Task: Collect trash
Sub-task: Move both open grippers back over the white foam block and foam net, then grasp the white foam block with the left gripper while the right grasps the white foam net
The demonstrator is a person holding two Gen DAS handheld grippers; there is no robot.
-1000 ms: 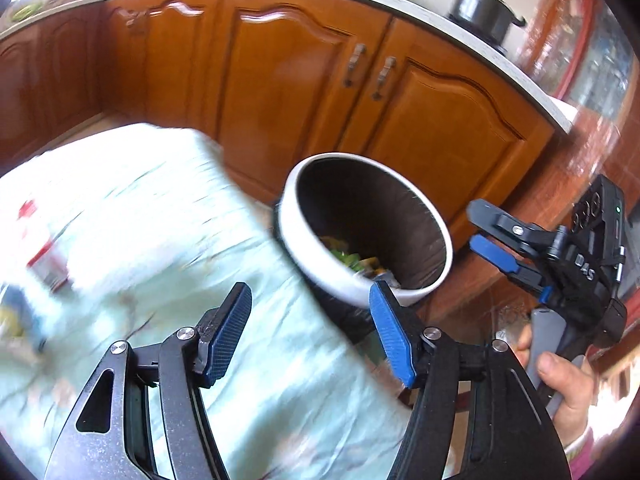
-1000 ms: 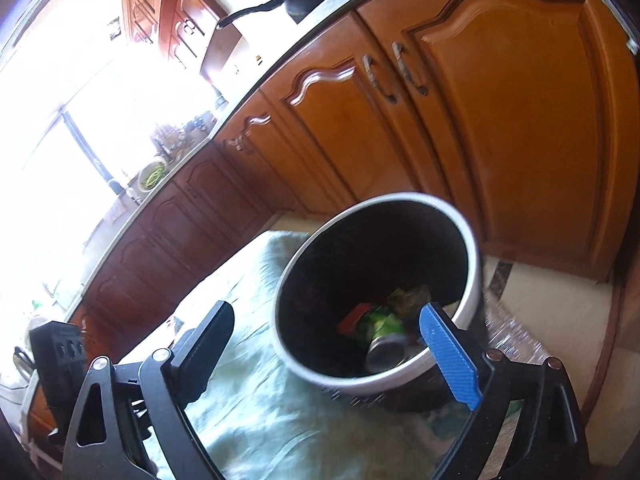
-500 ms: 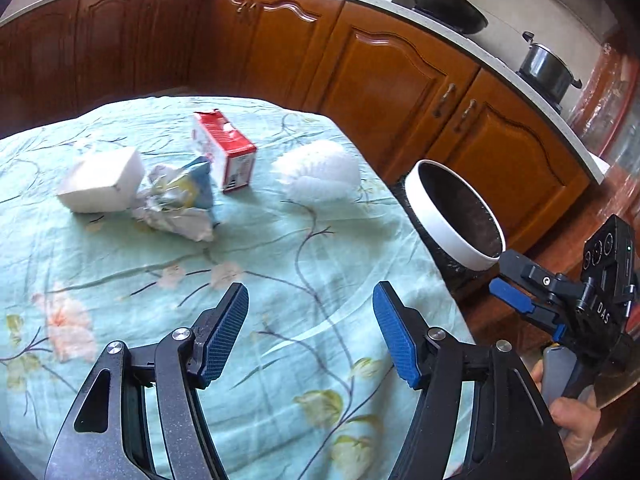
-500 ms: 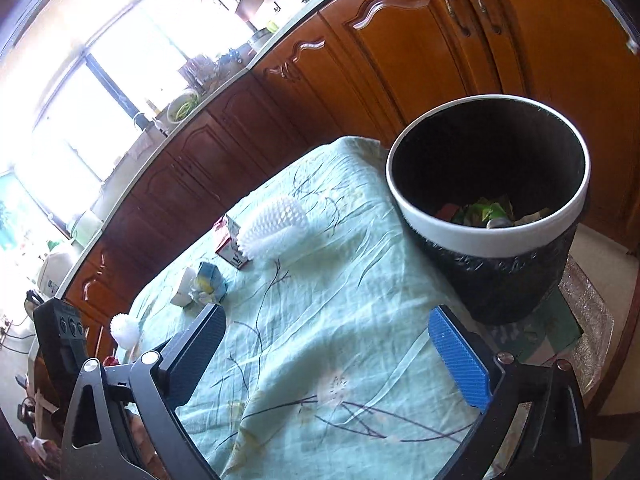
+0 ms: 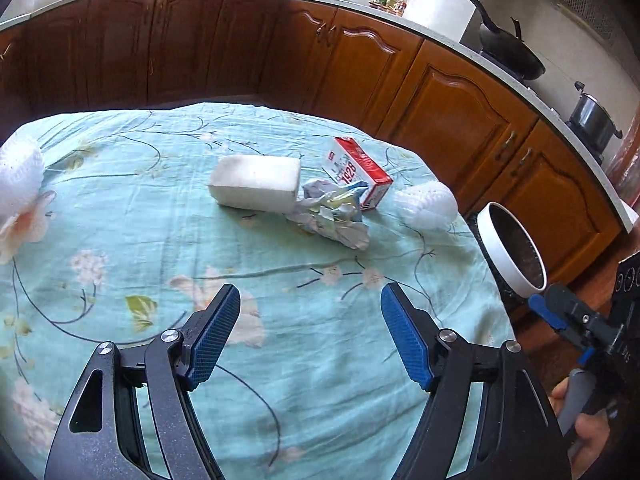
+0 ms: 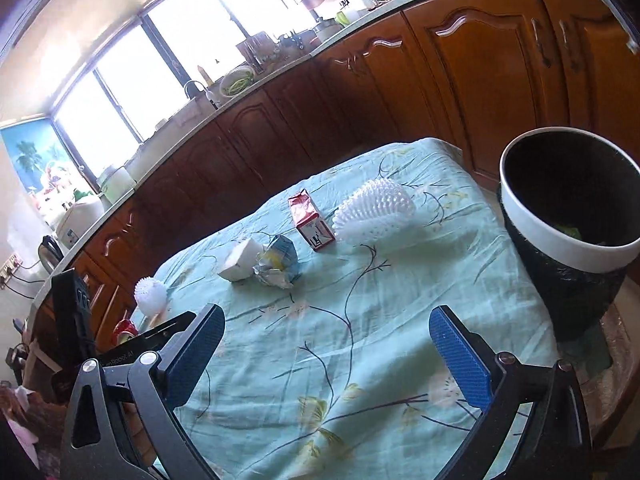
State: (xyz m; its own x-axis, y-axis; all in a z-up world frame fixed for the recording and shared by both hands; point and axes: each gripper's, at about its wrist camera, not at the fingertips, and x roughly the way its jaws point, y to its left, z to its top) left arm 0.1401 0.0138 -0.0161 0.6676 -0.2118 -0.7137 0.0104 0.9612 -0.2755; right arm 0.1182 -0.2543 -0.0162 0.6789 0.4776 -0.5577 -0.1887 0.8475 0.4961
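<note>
On the teal flowered tablecloth [image 5: 120, 208] lie a white foam block [image 5: 256, 184], a crumpled wrapper [image 5: 332, 216], a red and white carton [image 5: 360, 172] and a white foam net [image 5: 426, 204]. The same carton [image 6: 310, 220], wrapper [image 6: 276, 262] and foam net [image 6: 374, 212] show in the right wrist view. A second foam net [image 5: 18, 170] sits at the left edge. The white-rimmed bin [image 6: 568, 216] stands off the table's right side with trash inside. My left gripper [image 5: 310, 332] hovers over the cloth short of the pile, its jaws opening with nothing between them. My right gripper [image 6: 328, 356] stands open and empty.
Brown kitchen cabinets [image 5: 452, 100] curve behind the table under a pale counter with a wok [image 5: 510, 54] and a pot [image 5: 592, 120]. A red can [image 6: 125, 330] shows at the table's far left. A hand [image 5: 580, 436] holds the right gripper's handle at lower right.
Both views have swung left from the bin to the table. The trash pile has come into the middle of the view, and the bin has slid to the right edge. Both jaws have widened.
</note>
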